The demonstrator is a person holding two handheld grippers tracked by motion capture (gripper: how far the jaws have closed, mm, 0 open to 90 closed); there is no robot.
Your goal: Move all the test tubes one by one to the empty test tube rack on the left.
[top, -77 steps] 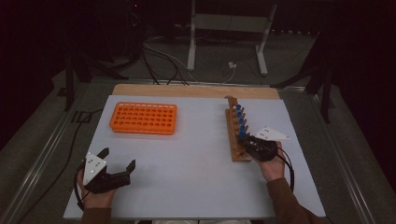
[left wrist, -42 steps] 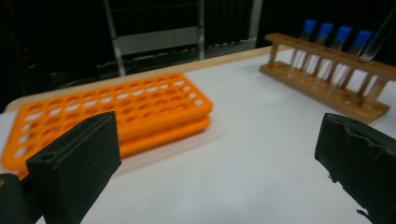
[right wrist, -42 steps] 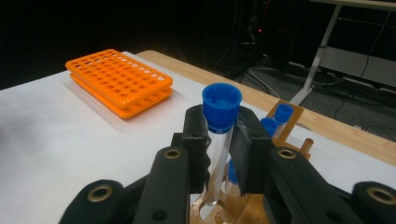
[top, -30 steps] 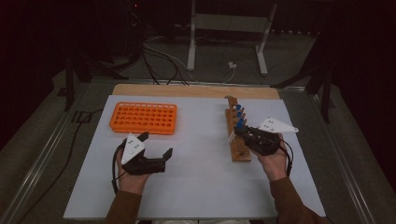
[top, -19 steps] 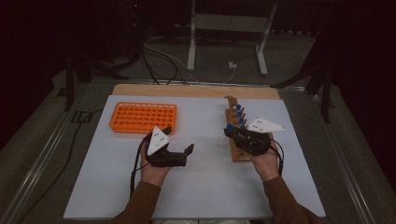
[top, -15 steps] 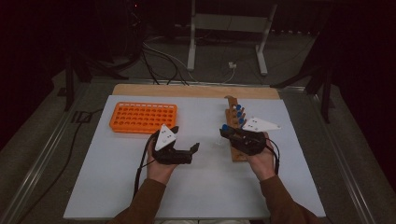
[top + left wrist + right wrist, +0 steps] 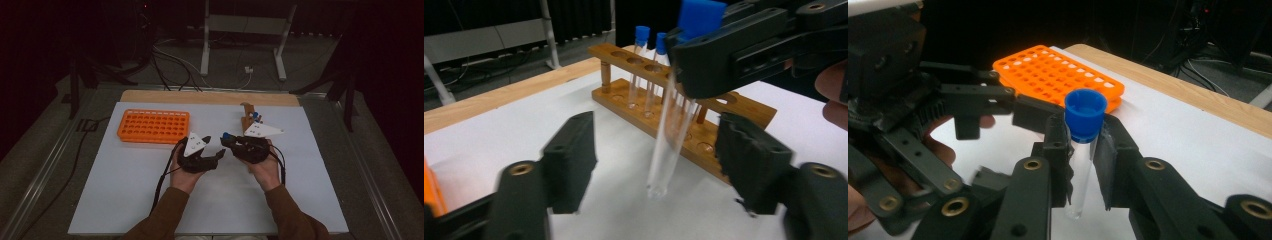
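Observation:
My right gripper [image 7: 228,140] is shut on a clear test tube with a blue cap [image 7: 1085,114], gripped just under the cap and held upright above the white mat, left of the wooden rack [image 7: 246,119]. My left gripper [image 7: 216,146] faces it from the left. The tube's lower glass [image 7: 663,160] hangs between the left jaws, which have just been closing; neither pad touches it. Two more blue-capped tubes [image 7: 640,37] stand in the wooden rack [image 7: 711,145]. The right gripper [image 7: 689,67] looms close at the top of the left gripper view.
An orange tube rack [image 7: 152,126] with several empty holes lies at the back left of the white mat [image 7: 125,200]; it sits behind the tube in the right gripper view [image 7: 1063,75]. A wooden strip [image 7: 210,97] borders the mat's far edge.
The left hand has moved right across the mat until its jaws straddle the tube, and they have narrowed. The right hand has carried the tube left, away from the wooden rack.

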